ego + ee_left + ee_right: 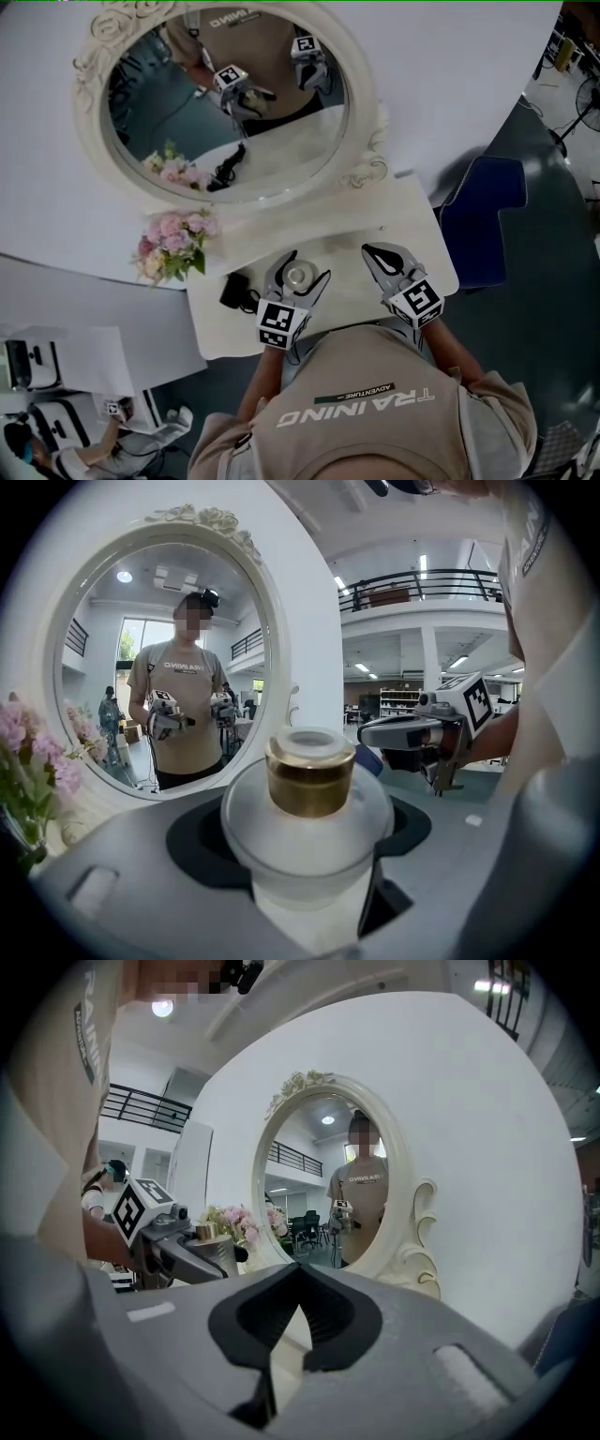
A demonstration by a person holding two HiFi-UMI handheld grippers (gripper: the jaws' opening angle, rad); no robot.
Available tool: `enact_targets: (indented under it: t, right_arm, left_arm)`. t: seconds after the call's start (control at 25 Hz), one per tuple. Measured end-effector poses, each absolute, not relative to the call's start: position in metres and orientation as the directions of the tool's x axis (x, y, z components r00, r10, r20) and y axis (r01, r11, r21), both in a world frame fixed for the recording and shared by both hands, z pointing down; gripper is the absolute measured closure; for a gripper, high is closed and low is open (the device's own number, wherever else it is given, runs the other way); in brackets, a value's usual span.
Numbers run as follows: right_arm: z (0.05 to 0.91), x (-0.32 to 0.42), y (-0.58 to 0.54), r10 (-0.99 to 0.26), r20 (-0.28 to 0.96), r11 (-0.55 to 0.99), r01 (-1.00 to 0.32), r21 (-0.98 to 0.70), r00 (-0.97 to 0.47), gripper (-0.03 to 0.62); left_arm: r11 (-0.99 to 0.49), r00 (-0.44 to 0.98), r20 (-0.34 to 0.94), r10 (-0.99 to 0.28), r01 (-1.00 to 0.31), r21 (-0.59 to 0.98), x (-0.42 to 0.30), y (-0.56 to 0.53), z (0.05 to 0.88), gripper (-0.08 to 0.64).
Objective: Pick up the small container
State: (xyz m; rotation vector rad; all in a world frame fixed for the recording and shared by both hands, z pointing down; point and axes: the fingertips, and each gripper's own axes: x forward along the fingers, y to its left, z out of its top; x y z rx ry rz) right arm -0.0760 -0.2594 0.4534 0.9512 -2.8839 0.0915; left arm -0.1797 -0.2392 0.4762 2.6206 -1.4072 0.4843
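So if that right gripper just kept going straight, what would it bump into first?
Probably the mirror frame, near its lower edge. The right gripper points that way with nothing seen between, though depth is unclear.

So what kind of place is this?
Probably a dressing-table mock-up inside a big open lab hall: an oval mirror and flowers on a white table, with a railed mezzanine behind.

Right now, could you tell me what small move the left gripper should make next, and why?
Probably lift the left gripper straight up a little: its jaws seem closed round the jar, which looks to be resting on the table, and the right gripper is shut, empty and off to the side.
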Motion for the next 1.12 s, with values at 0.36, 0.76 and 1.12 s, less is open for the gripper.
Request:
enact_targets:
  t: [0.36,0.76,1.12]
  right_arm:
    - [0.457,-0.077,-0.254,-0.575,0.131,0.813,-0.582,-0.020,-0.808,0.589]
    - [0.461,-0.076,-0.248,-0.568,0.138,0.817,-0.577,-0.026,-0.811,0.591]
    - [0.467,-0.078,-0.242,-0.555,0.142,0.823,-0.566,-0.049,-0.819,0.589]
  left_arm:
    - [-0.549,0.504,0.347,-0.791,-0.835,-0.038,-0.179,-0.233,0.481,0.199]
    - [-0.549,0.506,0.347,-0.790,-0.835,-0.031,-0.175,-0.226,0.480,0.199]
    - [-0.534,0.495,0.351,-0.795,-0.846,-0.018,-0.179,-0.216,0.483,0.199]
